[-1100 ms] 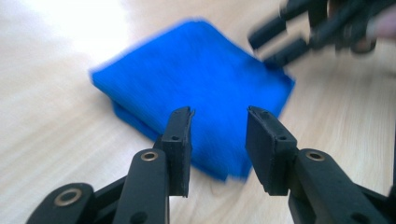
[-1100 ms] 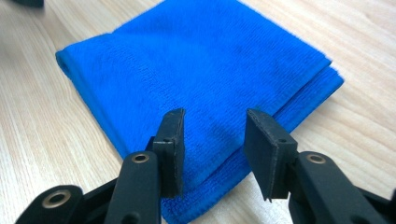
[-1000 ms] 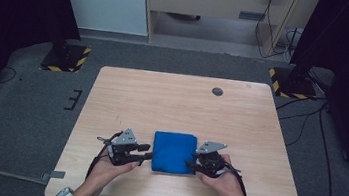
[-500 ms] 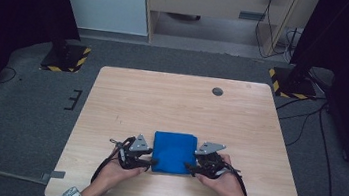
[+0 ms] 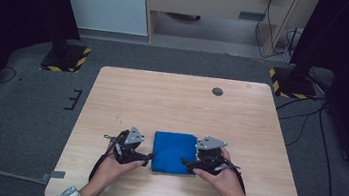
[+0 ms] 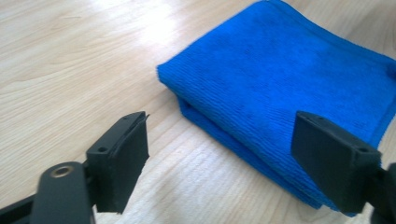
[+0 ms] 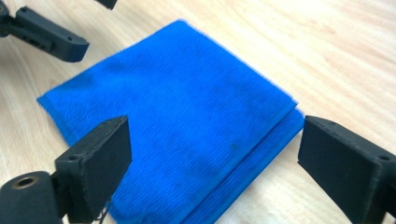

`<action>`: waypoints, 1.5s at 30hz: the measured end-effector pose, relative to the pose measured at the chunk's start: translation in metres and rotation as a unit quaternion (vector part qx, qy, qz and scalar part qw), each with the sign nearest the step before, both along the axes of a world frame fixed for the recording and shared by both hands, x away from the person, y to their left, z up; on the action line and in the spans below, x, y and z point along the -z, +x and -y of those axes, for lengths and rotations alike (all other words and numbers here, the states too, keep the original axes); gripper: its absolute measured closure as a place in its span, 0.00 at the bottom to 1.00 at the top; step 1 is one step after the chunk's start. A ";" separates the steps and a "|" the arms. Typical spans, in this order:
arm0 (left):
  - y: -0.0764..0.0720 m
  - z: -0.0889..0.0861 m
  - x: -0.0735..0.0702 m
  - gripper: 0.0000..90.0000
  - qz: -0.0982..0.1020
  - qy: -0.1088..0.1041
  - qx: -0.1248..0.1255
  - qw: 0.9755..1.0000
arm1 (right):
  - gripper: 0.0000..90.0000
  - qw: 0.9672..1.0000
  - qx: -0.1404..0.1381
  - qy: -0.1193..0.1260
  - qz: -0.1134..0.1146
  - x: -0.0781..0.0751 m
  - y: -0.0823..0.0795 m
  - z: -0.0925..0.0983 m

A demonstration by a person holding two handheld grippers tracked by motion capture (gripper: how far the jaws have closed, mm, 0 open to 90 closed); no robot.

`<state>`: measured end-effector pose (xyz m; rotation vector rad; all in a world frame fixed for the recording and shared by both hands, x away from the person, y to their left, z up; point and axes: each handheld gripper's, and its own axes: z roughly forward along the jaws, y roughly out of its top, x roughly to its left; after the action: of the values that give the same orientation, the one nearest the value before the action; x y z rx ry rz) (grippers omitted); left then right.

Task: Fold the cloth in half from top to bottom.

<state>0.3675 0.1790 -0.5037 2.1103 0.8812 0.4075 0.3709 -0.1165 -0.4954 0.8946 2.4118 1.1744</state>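
Observation:
A blue cloth (image 5: 174, 151), folded into a thick square, lies flat on the wooden table (image 5: 177, 98) near its front edge. My left gripper (image 5: 147, 157) sits at the cloth's left edge and my right gripper (image 5: 185, 163) at its right edge, each held in a hand. The jaws of both have just been opening. In the left gripper view the left gripper (image 6: 222, 133) stands wide open, the cloth's (image 6: 280, 70) folded edge just ahead, untouched by the pads. The right gripper (image 7: 217, 135) is also wide open over the cloth (image 7: 177, 88), pads clear of it.
A small dark round grommet (image 5: 217, 91) sits in the table's far right part. Yellow-and-black striped stand bases (image 5: 66, 58) (image 5: 290, 84) rest on the floor beyond both far corners. The left gripper (image 7: 46, 32) shows at the top left of the right gripper view.
Both grippers' jaws have opened wider at the cloth's side edges. The left gripper edged slightly toward the cloth; the cloth lies in the same place.

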 end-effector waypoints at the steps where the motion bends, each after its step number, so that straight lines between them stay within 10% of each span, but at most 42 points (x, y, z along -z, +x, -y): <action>1: 0.001 -0.002 -0.001 0.17 0.001 -0.001 -0.003 1.000 | 0.10 1.000 0.003 0.002 0.002 -0.001 0.002 0.001; 21: 0.017 -0.050 0.000 0.11 0.003 -0.005 -0.074 0.997 | 0.10 0.997 0.069 0.027 0.002 -0.009 0.025 0.048; 45: 0.029 -0.076 0.012 0.09 -0.024 0.026 -0.109 0.993 | 0.11 0.983 0.183 0.016 -0.005 -0.001 0.041 0.128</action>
<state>0.3970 0.2545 -0.5160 2.0852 1.1455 0.4972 0.4123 -0.2446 -0.4939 1.2893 2.1168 1.0699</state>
